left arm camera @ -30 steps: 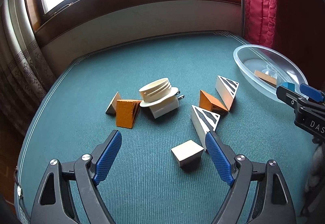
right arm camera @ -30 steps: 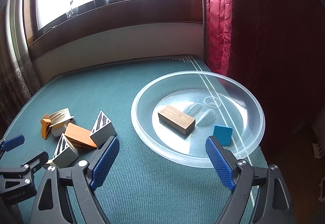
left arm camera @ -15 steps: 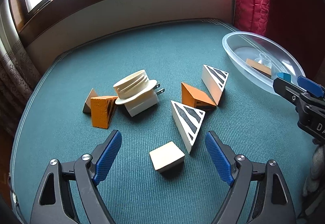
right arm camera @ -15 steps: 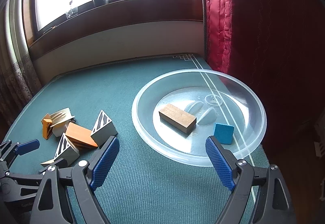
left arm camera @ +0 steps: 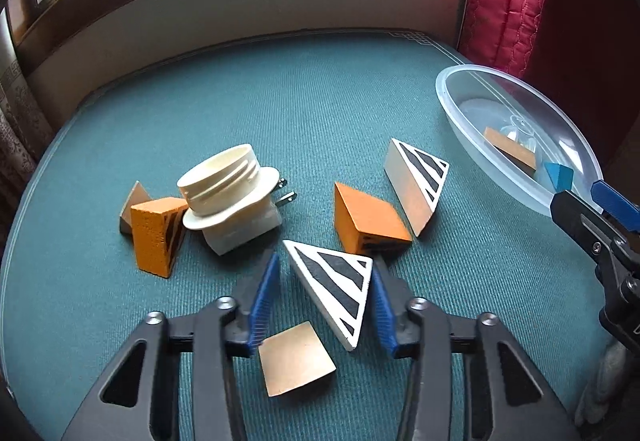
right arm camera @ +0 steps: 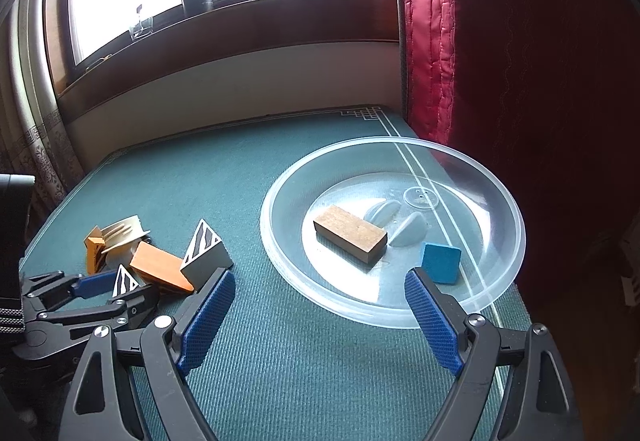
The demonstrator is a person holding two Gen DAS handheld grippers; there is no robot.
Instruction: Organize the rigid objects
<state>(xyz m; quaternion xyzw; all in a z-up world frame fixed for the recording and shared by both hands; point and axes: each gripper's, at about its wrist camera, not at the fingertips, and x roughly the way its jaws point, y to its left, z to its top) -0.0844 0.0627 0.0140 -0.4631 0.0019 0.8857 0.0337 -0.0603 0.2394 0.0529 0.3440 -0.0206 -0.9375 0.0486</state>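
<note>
Green table (left arm camera: pixel 320 101) | left jaws closing around striped wedge (left arm camera: pixel 332 277), earlier wide | right jaws wide, empty

My left camera looks steeply down along its fingers, close over the striped wedge (left arm camera: pixel 334 283), with the clear bowl (left arm camera: pixel 456 109) far right of it. My right camera sits right of that wedge (right arm camera: pixel 125 282), tilted less, near the bowl (right arm camera: pixel 276 241), facing the window. Both views share wedge, bowl and green tabletop (left arm camera: pixel 320 101).
</note>
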